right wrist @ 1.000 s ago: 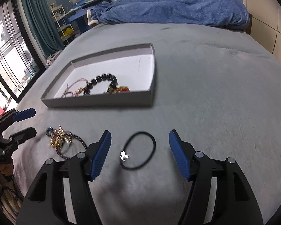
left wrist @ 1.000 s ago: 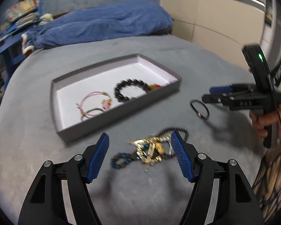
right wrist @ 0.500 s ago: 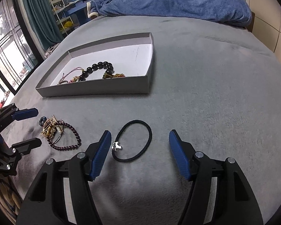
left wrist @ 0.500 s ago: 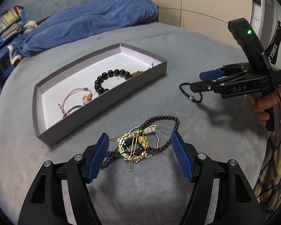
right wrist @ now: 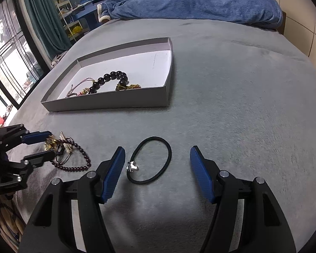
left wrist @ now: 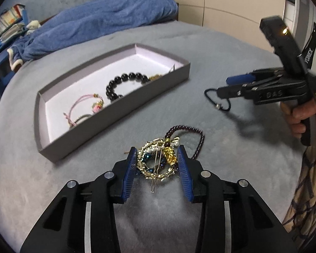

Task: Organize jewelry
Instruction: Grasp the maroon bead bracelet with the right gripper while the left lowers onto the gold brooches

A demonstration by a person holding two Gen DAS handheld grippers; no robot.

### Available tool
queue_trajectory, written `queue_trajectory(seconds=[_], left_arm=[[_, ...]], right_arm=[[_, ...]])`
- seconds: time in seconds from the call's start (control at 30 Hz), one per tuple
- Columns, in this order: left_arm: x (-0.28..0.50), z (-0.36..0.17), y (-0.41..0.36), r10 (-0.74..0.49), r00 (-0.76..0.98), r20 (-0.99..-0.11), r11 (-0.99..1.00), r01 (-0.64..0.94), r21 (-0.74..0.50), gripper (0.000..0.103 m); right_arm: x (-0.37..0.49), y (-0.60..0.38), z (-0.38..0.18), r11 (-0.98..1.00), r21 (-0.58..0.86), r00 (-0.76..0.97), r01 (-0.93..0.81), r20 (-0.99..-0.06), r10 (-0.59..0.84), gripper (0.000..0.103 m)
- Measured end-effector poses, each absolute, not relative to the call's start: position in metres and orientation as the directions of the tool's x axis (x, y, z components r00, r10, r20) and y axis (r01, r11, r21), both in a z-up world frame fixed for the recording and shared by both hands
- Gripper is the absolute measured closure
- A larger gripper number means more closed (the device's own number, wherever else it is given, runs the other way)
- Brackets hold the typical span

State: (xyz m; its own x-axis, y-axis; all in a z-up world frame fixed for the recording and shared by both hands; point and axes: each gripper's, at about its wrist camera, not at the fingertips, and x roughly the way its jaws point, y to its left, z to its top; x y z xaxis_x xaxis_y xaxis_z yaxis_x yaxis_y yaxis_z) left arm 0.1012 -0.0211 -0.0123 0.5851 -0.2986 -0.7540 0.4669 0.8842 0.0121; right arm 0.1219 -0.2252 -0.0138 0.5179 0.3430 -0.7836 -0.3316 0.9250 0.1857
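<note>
**Two tools over jewelry on a gray bed**

The left tool (left wrist: 157, 158) is low over a small pile of jewelry (left wrist: 158, 160) on the gray bed (left wrist: 231, 151). Its two blue pads (left wrist: 130, 172) sit close on each side of the pile. The gap is narrow. I cannot tell if the pads are pressing on the pile or only beside it. The pile has gold rings, little blue beads, a gold charm and a long thin pin. A string of dark red beads (left wrist: 198, 135) loops out of the pile and lies on the bed, away from the pads.

The right tool (right wrist: 155, 168) is spread wide and holds nothing. A black hair band (right wrist: 150, 162) with a small silver charm (right wrist: 132, 166) lies flat on the bed between its two blue pads (right wrist: 113, 172). The charm is near the left pad but not touching it.

A flat gray box (right wrist: 107, 103) with a white inside sits on the bed, farther away than both tools. In it are a black bead bracelet (left wrist: 124, 84), a pink cord bracelet (left wrist: 82, 107) and a little gold piece (right wrist: 129, 86) by the near wall.

A blue blanket (right wrist: 196, 0) is bunched up at the far end of the bed.
</note>
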Motion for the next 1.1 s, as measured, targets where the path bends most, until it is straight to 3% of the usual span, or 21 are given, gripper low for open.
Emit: queue_trajectory(seconds=[0.43, 0.6, 0.83, 0.93, 0.97, 1.1], left_arm=[[0.098, -0.011, -0.027, -0.367, 0.550, -0.750, 0.858, 0.511, -0.045, 0.063], [0.094, -0.013, -0.031, -0.367, 0.538, -0.759, 0.846, 0.533, -0.031, 0.060], [0.091, -0.015, -0.020, -0.353, 0.549, -0.757, 0.852, 0.523, -0.018, 0.058], [0.093, -0.014, -0.012, -0.352, 0.559, -0.751, 0.863, 0.504, -0.029, 0.057], [0.093, -0.014, -0.010, -0.349, 0.561, -0.750, 0.866, 0.500, -0.029, 0.057], [0.097, -0.013, -0.001, -0.338, 0.572, -0.747, 0.881, 0.471, -0.039, 0.057]], right_arm=[[0.112, -0.202, -0.010, 0.882, 0.188, 0.499, -0.433, -0.765, 0.408, 0.039], [0.105, -0.182, -0.011, 0.841, 0.173, 0.468, -0.513, -0.765, 0.443, 0.050], [0.093, -0.144, -0.016, 0.773, 0.127, 0.415, -0.621, -0.783, 0.463, 0.052], [0.092, -0.130, -0.025, 0.758, 0.112, 0.390, -0.643, -0.803, 0.450, 0.067], [0.092, -0.129, -0.028, 0.755, 0.107, 0.384, -0.647, -0.809, 0.444, 0.078], [0.090, -0.126, -0.031, 0.735, 0.122, 0.362, -0.667, -0.809, 0.463, 0.096]])
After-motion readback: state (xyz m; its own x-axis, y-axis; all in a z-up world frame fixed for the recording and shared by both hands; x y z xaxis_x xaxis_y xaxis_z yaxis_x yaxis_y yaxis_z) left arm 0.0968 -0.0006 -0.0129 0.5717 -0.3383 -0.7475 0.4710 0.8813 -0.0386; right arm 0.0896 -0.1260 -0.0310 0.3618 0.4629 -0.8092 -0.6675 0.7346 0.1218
